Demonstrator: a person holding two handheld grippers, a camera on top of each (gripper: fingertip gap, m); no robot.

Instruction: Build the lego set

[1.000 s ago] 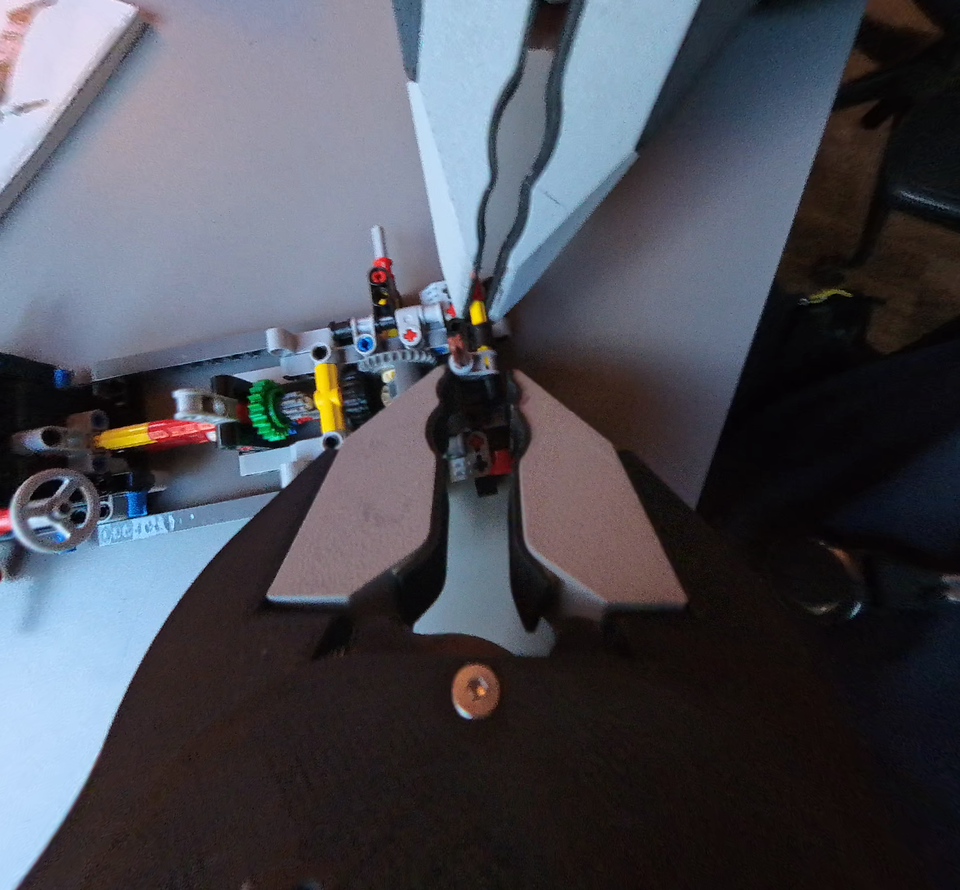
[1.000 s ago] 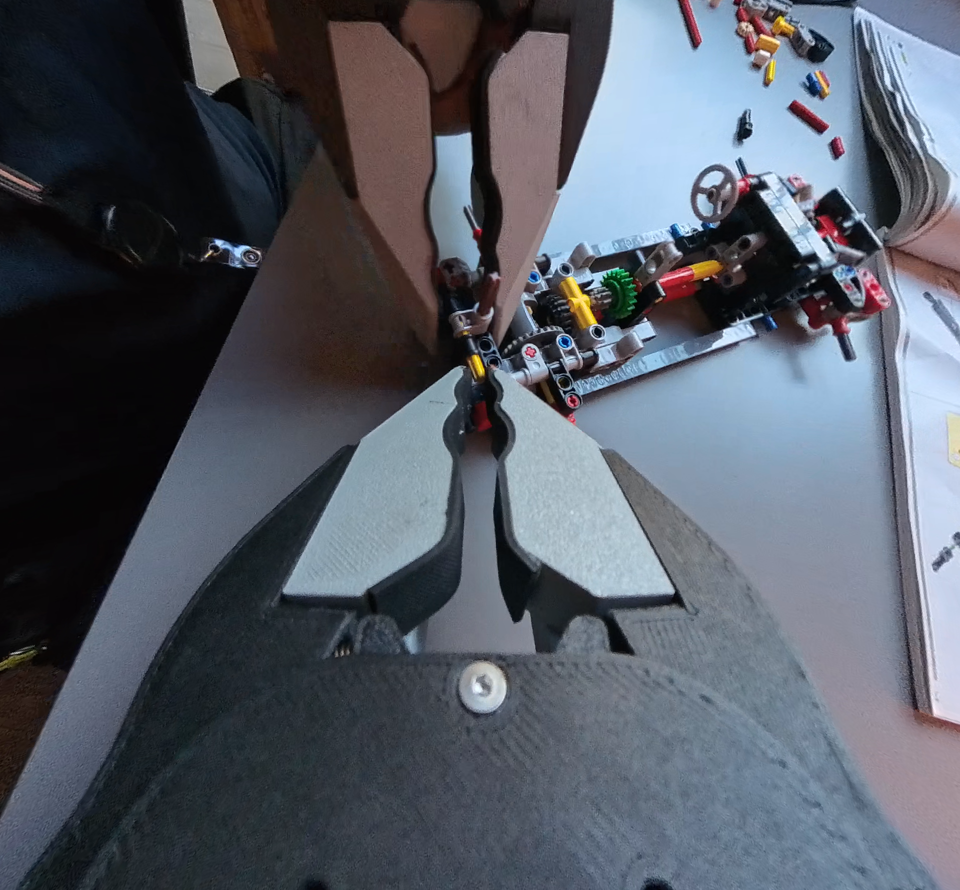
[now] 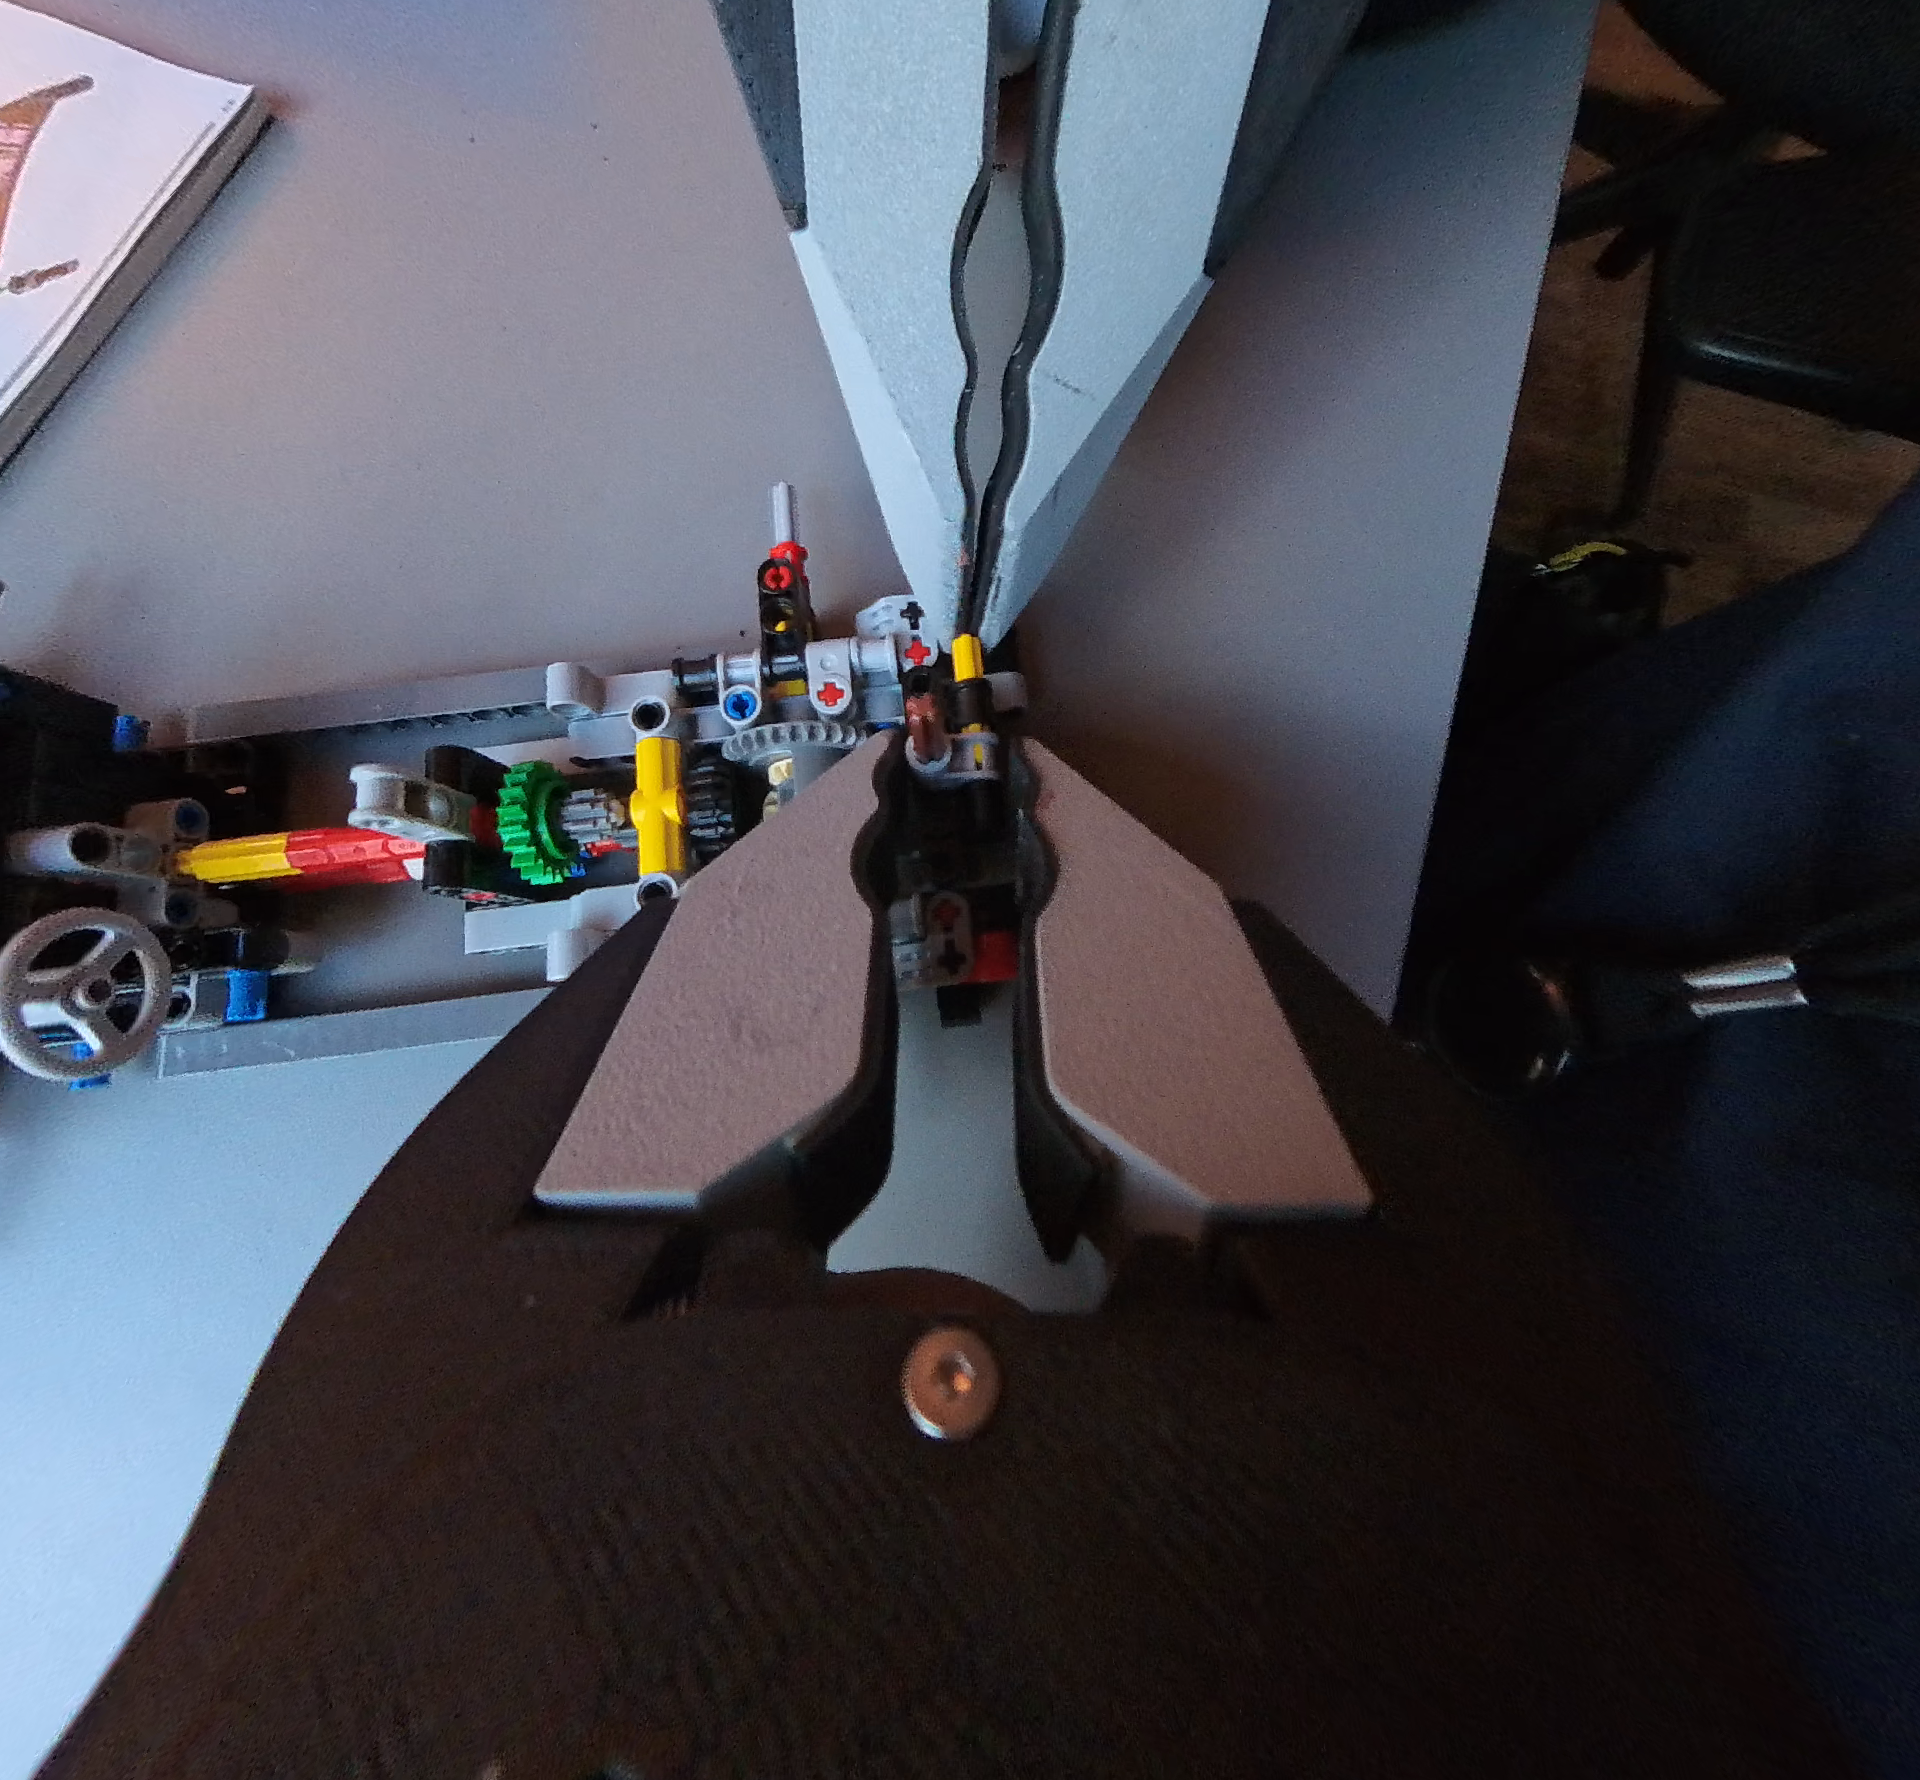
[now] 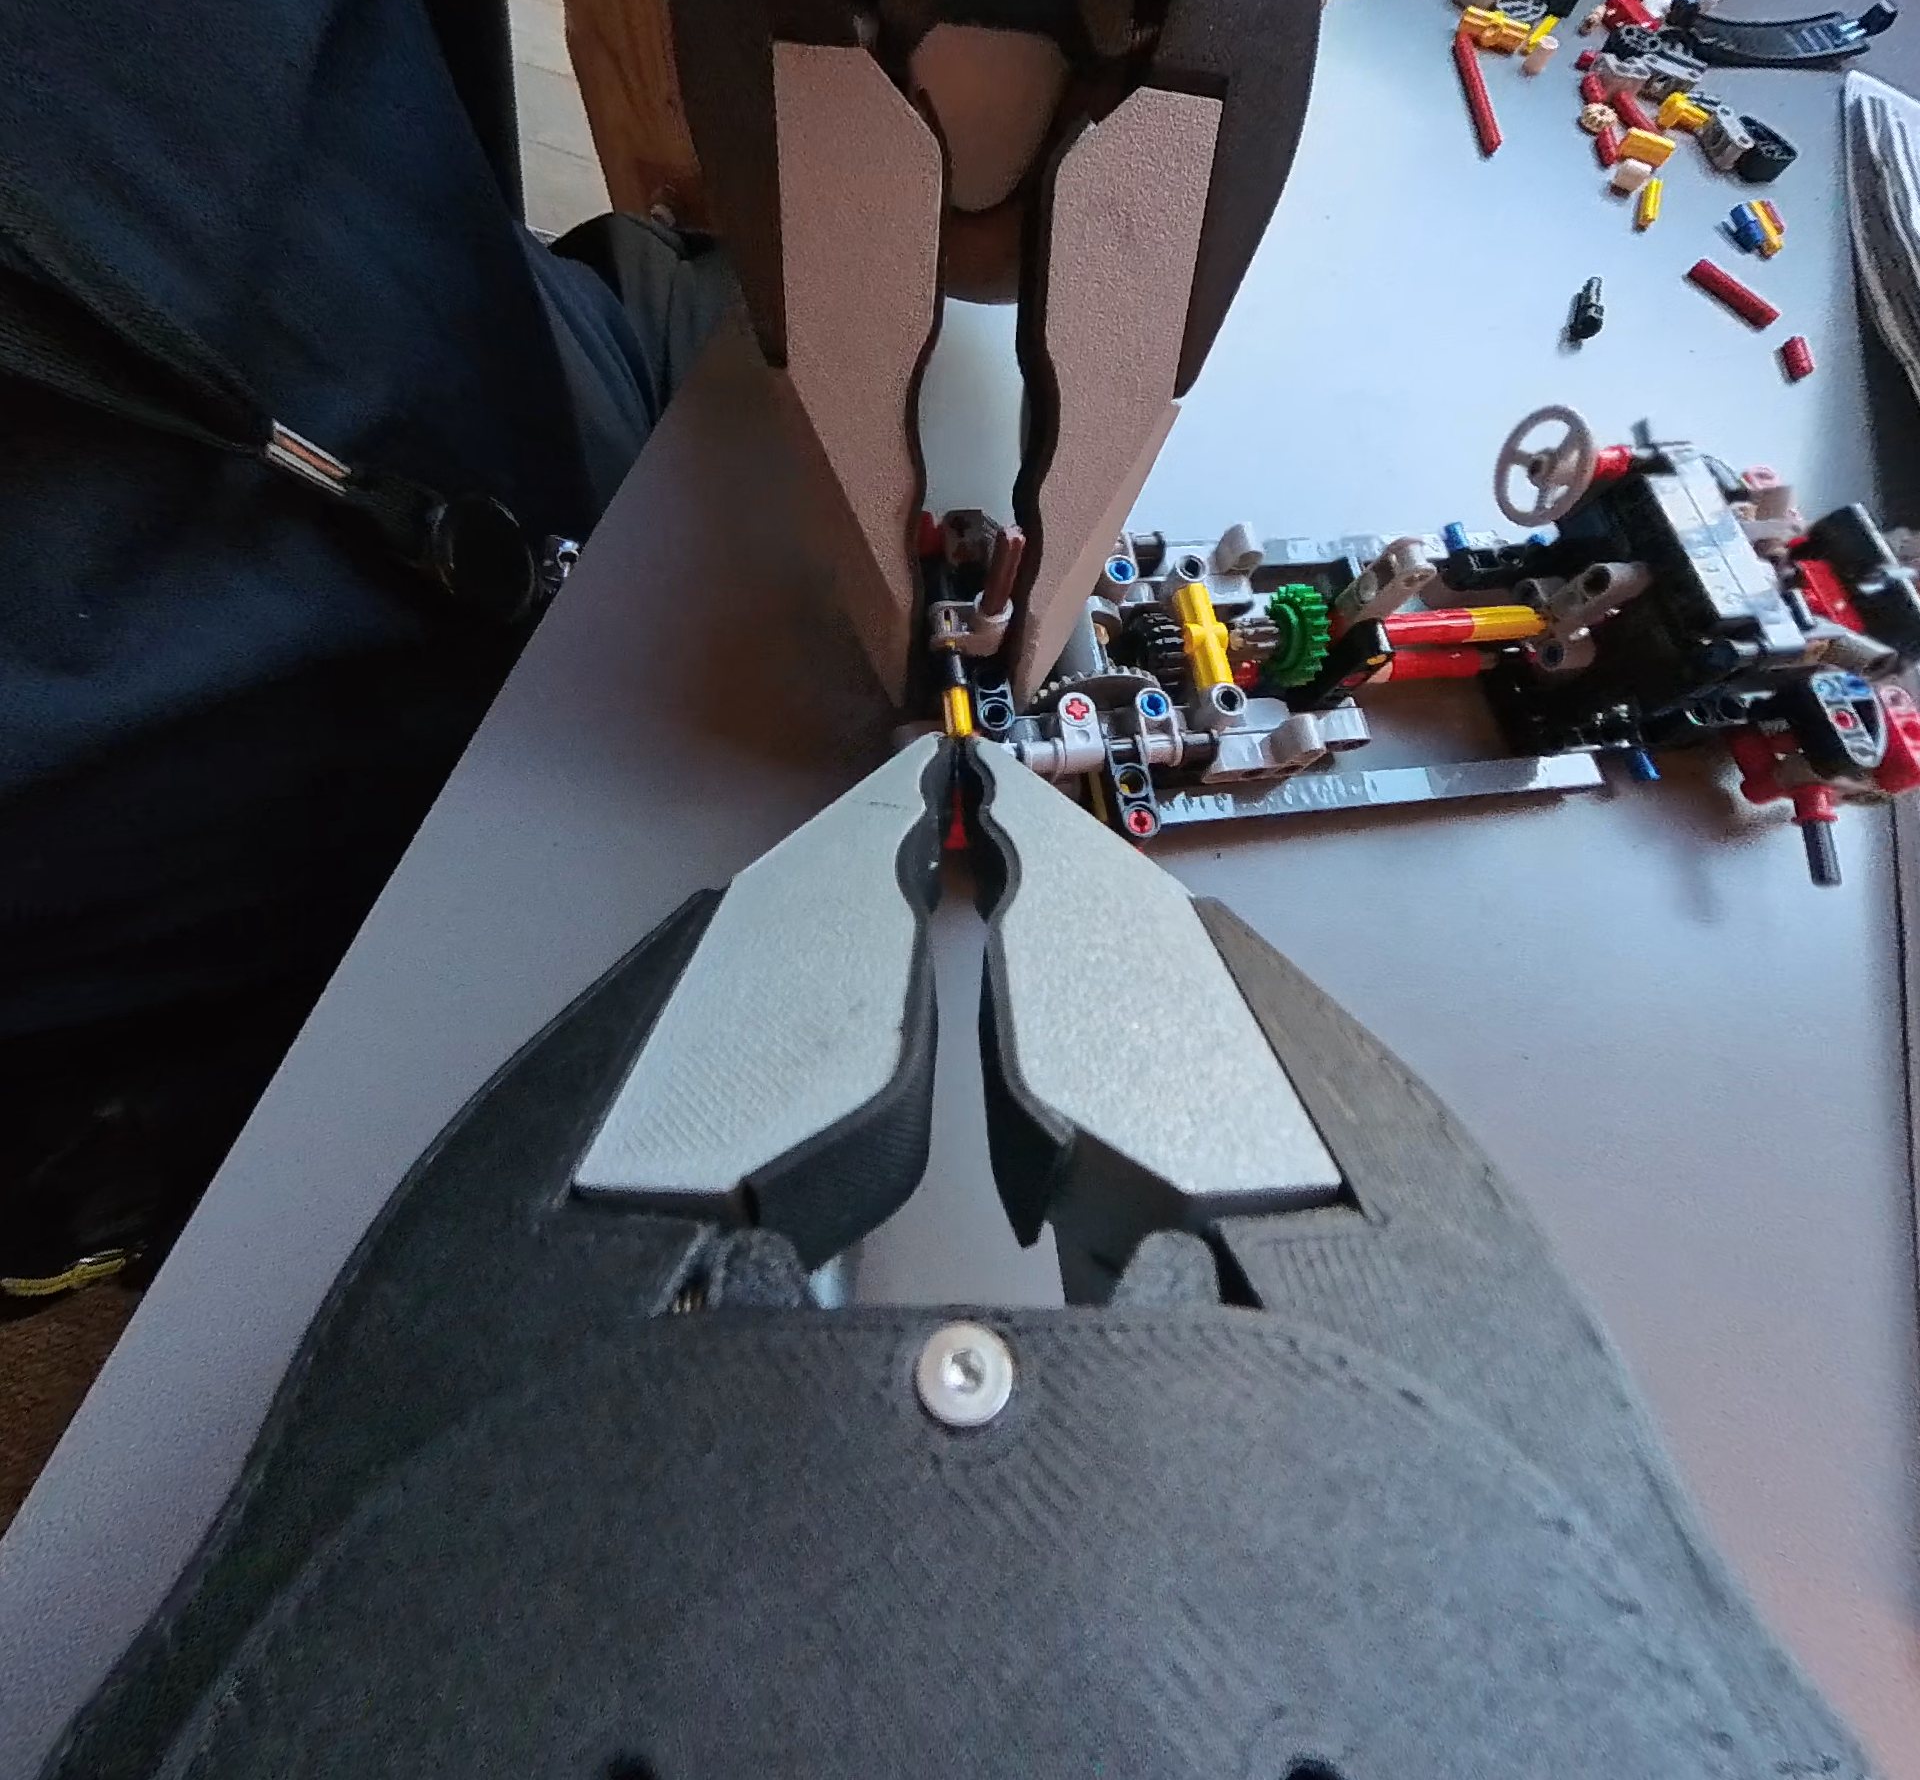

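A long brick-built vehicle chassis (image 3: 644,722) lies on the grey table (image 3: 468,380), with a green gear (image 3: 535,821) and a grey steering wheel (image 3: 83,992). My left gripper (image 3: 956,754) is shut on the chassis's near end, with the black, grey and red pieces filling the space between its pads. It enters the right wrist view from above (image 4: 964,681). My right gripper (image 4: 956,748) faces it, tips pinched on a thin black axle with a yellow sleeve (image 4: 956,707) that sticks out of that end. A red bit shows between its pads. The right gripper (image 3: 971,618) also shows in the left wrist view.
Loose coloured pieces (image 4: 1621,99) are scattered at the table's far right. An open booklet (image 3: 94,203) lies beyond the chassis, and its page stack (image 4: 1881,203) is at the right edge. A person in dark clothing (image 4: 208,380) is close to the table edge beside both grippers. Left and right tips are no more than a few centimetres apart.
My right gripper's tips have closed the last bit onto the thin axle. My left gripper keeps its hold on the chassis end. The chassis has hardly moved.
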